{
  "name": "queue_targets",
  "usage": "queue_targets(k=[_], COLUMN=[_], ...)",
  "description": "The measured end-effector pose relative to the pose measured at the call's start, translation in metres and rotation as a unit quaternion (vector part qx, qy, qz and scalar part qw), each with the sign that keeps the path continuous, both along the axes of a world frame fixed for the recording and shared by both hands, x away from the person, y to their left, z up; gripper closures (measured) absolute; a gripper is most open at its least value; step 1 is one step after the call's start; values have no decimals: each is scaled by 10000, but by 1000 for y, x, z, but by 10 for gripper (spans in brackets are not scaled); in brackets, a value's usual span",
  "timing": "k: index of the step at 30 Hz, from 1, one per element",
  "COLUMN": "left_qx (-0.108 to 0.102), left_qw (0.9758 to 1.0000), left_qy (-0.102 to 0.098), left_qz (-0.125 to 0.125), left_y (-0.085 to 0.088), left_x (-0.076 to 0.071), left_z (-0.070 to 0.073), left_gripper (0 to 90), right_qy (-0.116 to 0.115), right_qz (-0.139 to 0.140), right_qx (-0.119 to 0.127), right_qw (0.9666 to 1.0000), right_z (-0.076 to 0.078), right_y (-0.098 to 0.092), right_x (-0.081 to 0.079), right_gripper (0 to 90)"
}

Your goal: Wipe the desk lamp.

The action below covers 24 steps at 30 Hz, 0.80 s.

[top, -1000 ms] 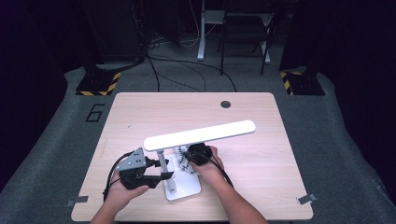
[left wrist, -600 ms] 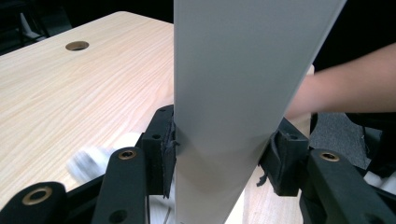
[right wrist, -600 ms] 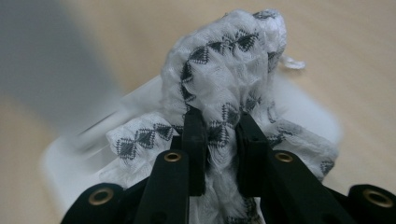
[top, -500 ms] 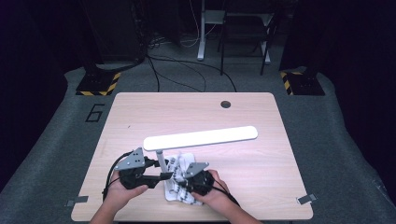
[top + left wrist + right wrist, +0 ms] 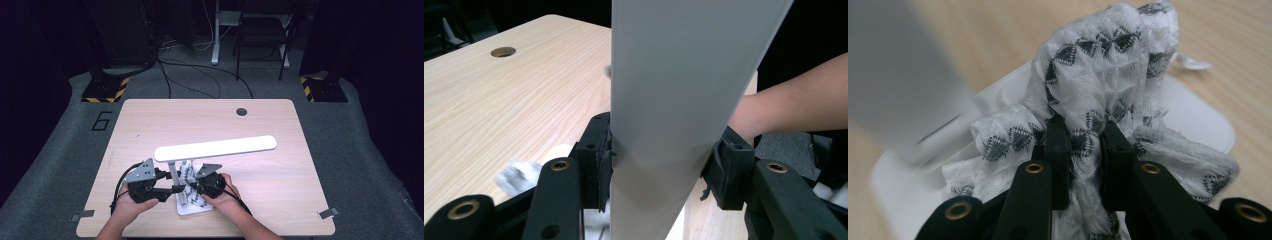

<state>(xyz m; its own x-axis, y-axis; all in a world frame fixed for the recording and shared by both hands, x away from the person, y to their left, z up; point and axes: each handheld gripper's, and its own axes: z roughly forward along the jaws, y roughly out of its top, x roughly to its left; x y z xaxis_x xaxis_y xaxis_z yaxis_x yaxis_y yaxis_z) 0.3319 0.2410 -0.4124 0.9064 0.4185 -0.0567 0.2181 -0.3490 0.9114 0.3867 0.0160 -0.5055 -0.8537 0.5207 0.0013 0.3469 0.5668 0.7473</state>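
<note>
A white desk lamp stands near the table's front edge, its lit head bar (image 5: 215, 148) lying level above the flat white base (image 5: 192, 209). My left gripper (image 5: 175, 189) (image 5: 661, 170) is shut on the lamp's upright stem (image 5: 174, 172) (image 5: 674, 100), with one pad pressed on each side of it. My right gripper (image 5: 192, 187) (image 5: 1087, 145) is shut on a bunched white cloth (image 5: 186, 172) (image 5: 1098, 75) with a black diamond pattern. The cloth rests on the lamp's base (image 5: 1198, 120), right beside the stem.
The wooden table (image 5: 150, 125) has a round cable hole (image 5: 242, 111) at its far side. The person's right forearm (image 5: 794, 110) lies just behind the stem in the left gripper view. Dark floor with cables and stands lies beyond the table.
My right gripper has moved with the cloth from behind the stem toward the near edge, over the lamp's base. The left gripper has kept its hold on the stem.
</note>
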Motion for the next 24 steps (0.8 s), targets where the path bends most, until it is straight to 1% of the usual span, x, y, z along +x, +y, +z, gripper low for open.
queue_targets(k=[1, 3, 5, 6, 7, 9, 10, 12, 13, 14, 15, 16, 18, 22, 24], left_qx=[-8, -5, -14, -13, -9, -14, -26, -41, -7, -11, -20, -49, -15, -54, -64], left_qw=[10000, 10000, 10000, 10000, 10000, 10000, 10000, 10000, 10000, 10000, 10000, 10000, 10000, 10000, 10000], left_qy=[-7, -9, -12, -13, -18, -25, -23, -23, 10, 15, 39, 24, 45, 22, 22], left_qz=[3, -4, -5, 1, -1, -16, -21, -45, -89, -75, -71, -35, -56, -10, -7], left_y=[0, 0, 0, 0, 0, 0, 0, 1, 2, 2, 2, 1, 1, 0, 0], left_x=[0, 0, -1, -1, -1, -1, 0, 0, 0, 1, 1, 1, 1, 0, 0], left_z=[0, 0, 0, 0, 0, -1, -1, -1, 0, 0, 0, -1, 0, -1, -1], left_gripper=[518, 518, 518, 519, 519, 519, 519, 519, 519, 519, 518, 518, 518, 517, 517], right_qy=[-74, -81, -174, -261, -250, -174, -212, -215, -231, -195, -267, -306, -382, -547, -526], right_qz=[-96, -255, -446, -524, -632, -800, -878, -975, -980, -1023, -988, -918, -685, -293, -111], right_qx=[-22, -83, -104, -140, -167, -37, -51, -38, -59, -39, -91, -137, -146, -161, -108], right_qw=[9999, 9996, 9988, 9982, 9975, 9966, 9959, 9950, 9949, 9946, 9947, 9952, 9968, 9979, 9985], right_z=[0, 1, 1, 1, 1, -1, -1, -1, -1, -1, -1, -1, -1, -2, -4], right_y=[3, 7, 11, 11, 11, 10, 9, 8, 7, 8, 8, 8, 8, 0, -7], right_x=[6, 19, 30, 34, 38, 45, 48, 51, 52, 51, 49, 46, 35, 5, -13], right_gripper=[777, 777, 778, 777, 776, 775, 775, 775, 775, 776, 778, 779, 781, 782, 784])
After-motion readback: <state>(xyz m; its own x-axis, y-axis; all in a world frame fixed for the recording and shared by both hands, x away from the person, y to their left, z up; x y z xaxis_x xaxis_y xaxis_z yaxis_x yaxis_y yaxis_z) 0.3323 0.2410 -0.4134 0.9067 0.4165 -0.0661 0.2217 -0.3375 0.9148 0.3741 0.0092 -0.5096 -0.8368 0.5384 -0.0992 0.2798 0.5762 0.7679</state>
